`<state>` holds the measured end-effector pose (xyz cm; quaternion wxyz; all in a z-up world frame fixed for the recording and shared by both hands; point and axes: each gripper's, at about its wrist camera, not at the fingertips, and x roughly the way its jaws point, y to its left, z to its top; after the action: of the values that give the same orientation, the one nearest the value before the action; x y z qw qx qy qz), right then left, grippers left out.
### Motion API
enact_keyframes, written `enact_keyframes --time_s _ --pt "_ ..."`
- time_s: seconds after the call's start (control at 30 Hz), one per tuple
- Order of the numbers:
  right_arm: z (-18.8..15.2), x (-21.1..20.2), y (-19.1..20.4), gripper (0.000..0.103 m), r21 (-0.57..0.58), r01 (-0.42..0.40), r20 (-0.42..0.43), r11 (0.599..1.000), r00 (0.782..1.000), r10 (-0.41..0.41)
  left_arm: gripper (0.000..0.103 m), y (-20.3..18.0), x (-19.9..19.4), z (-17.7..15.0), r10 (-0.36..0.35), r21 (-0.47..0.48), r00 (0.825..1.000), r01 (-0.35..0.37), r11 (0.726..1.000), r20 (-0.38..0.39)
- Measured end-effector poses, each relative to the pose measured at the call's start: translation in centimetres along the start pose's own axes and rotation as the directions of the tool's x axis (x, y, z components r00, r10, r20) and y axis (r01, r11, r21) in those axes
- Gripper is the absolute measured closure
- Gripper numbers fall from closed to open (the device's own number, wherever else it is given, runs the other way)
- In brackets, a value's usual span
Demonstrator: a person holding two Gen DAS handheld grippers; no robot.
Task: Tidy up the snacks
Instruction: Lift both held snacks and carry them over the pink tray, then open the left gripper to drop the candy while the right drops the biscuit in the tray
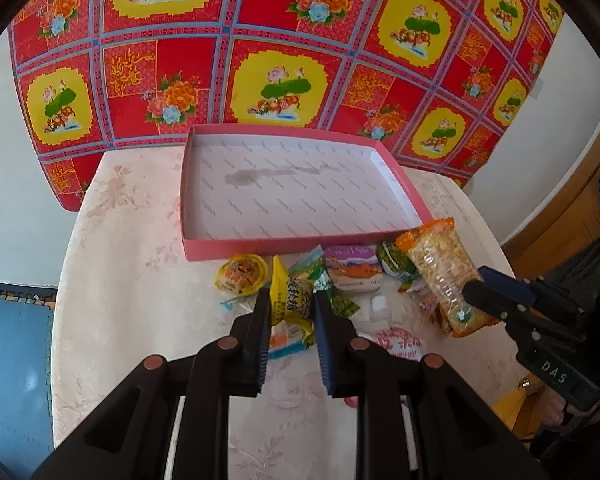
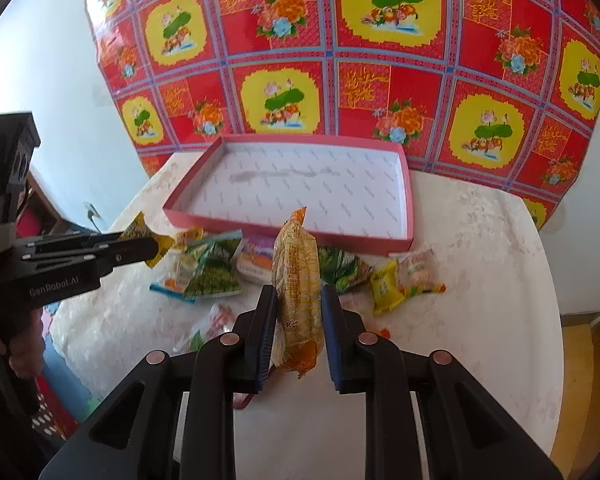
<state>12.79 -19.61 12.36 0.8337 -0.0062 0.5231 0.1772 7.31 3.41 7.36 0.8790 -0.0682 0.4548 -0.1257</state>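
Left tool [image 1: 292,304] clenched on yellow packet [image 1: 290,300], right tool [image 2: 299,312] clenched on long orange packet [image 2: 298,292], both above worktop [image 1: 120,280] near empty pink tray [image 1: 236,246]. Risk: slick wrappers slipping, falling short of tray.

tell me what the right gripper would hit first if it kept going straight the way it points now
Probably the pink tray: the right gripper, shut on the long orange snack pack, points over the loose snacks at the tray's near wall. Depth is unclear, so it might pass above it.
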Motion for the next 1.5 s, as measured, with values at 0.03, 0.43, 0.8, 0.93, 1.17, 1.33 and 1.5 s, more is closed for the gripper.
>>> enact_keyframes --time_s 0.03,0.43,0.8,0.93,1.17,1.33,1.5 --pt "0.2 0.1 -0.2 0.08 0.004 -0.004 0.0 1.0 1.0 0.004 0.082 0.0 0.0 0.2 0.0 -0.001 1.0 0.0 1.0 0.003" --pt "3.2 1.3 -3.4 0.08 0.069 -0.009 0.037 0.998 0.999 0.007 0.082 -0.1 1.0 3.8 0.06 -0.022 0.996 -0.059 0.998 0.059" --pt "7.0 3.2 -6.1 0.08 0.11 0.011 0.081 0.994 0.996 -0.02 0.082 0.1 4.1 7.8 0.098 -0.043 0.992 -0.094 0.995 0.084" --pt "7.9 4.7 -7.0 0.08 0.139 0.013 0.092 0.99 0.995 -0.026 0.082 0.3 5.4 9.1 0.098 -0.03 0.989 -0.096 0.995 0.113" --pt "9.0 7.5 -7.5 0.08 0.132 0.031 0.087 0.991 0.995 -0.042 0.082 1.2 8.3 10.7 0.128 -0.028 0.985 -0.126 0.992 0.117" --pt "9.5 9.7 -7.9 0.08 0.13 0.048 0.066 0.99 0.996 -0.057 0.082 2.1 10.6 11.5 0.148 -0.038 0.984 -0.145 0.989 0.099" --pt "9.7 11.7 -8.3 0.08 0.133 0.07 0.039 0.989 0.996 -0.076 0.082 2.7 12.5 12.0 0.158 -0.043 0.984 -0.155 0.987 0.08"
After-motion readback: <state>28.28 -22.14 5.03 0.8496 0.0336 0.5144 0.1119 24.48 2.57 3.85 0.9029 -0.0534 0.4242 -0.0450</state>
